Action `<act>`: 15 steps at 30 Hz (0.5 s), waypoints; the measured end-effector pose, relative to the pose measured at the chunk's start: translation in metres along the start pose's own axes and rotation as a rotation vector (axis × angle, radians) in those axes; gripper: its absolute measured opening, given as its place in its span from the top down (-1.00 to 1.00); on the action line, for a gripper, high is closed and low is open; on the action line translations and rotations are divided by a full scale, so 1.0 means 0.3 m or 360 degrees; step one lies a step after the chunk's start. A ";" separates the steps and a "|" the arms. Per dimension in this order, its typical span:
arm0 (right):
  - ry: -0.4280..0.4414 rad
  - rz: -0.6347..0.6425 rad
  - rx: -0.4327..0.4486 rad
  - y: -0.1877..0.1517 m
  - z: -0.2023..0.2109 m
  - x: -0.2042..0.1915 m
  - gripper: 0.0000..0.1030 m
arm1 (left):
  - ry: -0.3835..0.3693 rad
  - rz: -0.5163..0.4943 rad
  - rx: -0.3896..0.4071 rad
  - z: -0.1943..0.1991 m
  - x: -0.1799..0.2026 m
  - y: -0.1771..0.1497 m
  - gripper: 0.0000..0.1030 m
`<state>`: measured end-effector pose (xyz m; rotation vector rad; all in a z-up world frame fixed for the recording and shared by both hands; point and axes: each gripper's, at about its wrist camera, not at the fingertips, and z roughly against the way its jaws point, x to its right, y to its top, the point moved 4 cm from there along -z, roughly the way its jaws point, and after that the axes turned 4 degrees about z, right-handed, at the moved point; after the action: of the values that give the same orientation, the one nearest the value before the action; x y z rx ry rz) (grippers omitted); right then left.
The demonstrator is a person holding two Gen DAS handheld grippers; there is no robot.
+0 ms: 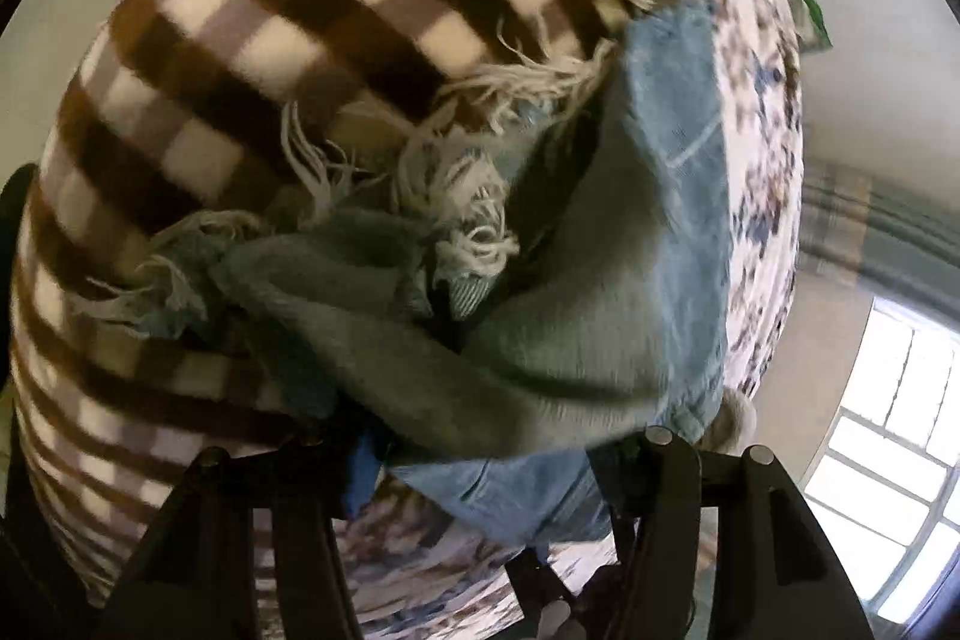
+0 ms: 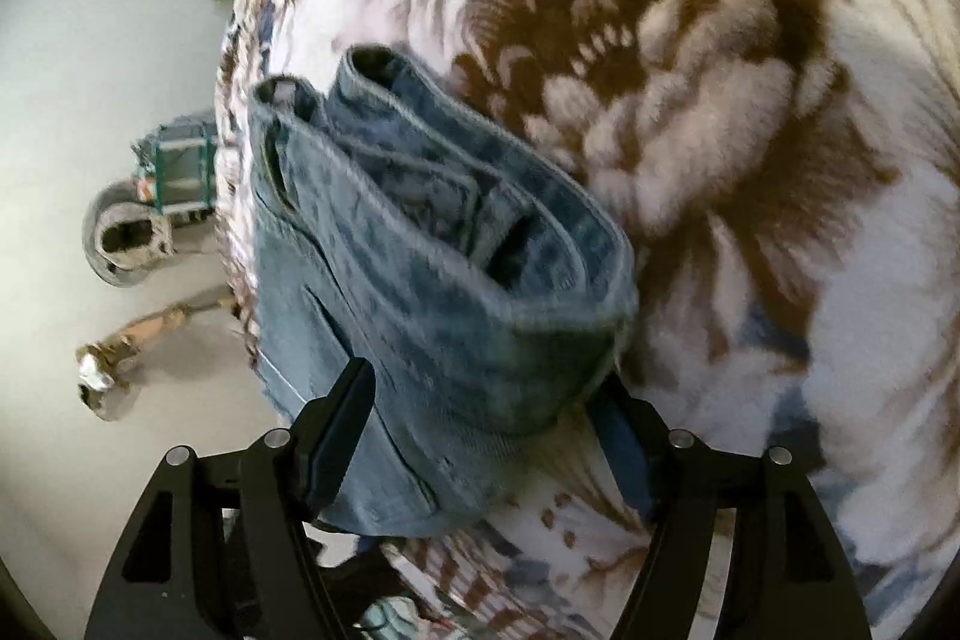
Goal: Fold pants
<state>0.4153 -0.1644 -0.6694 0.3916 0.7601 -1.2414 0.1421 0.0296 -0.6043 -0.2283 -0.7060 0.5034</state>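
Note:
The pants are light blue jeans with frayed white hems. In the left wrist view the jeans (image 1: 600,292) bunch in front of my left gripper (image 1: 486,454), which is shut on the cloth near the frayed leg ends (image 1: 474,232). In the right wrist view the waistband end of the jeans (image 2: 432,268) is lifted off the bed and folded over. My right gripper (image 2: 486,418) is shut on this thick fold, one finger (image 2: 336,430) on each side of the denim.
A brown and white checked blanket (image 1: 270,40) lies beside a floral blanket (image 2: 750,130) on the bed. The bed's edge drops to a pale floor with a grey slipper (image 2: 126,232) and a small green rack (image 2: 180,166). A bright window (image 1: 888,448) is at right.

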 end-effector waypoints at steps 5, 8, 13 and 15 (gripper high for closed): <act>0.0092 -0.0031 0.0029 0.035 -0.042 -0.015 -0.47 | 0.0062 0.0006 0.0023 0.018 -0.002 -0.039 -0.06; 0.0082 0.0006 -0.0005 0.030 -0.062 -0.035 -0.47 | 0.0020 -0.0055 -0.0019 0.044 -0.029 -0.097 -0.06; 0.0100 0.0012 -0.0042 0.026 -0.083 -0.038 -0.46 | -0.0046 0.0036 0.0007 -0.005 -0.076 -0.072 -0.06; 0.0108 0.0008 -0.0045 0.031 -0.088 -0.034 -0.46 | -0.0084 0.0069 0.0034 -0.017 -0.044 -0.039 -0.12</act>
<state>0.4149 -0.1373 -0.6818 0.4140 0.8335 -1.2164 0.1413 0.0126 -0.6113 -0.2110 -0.7477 0.5595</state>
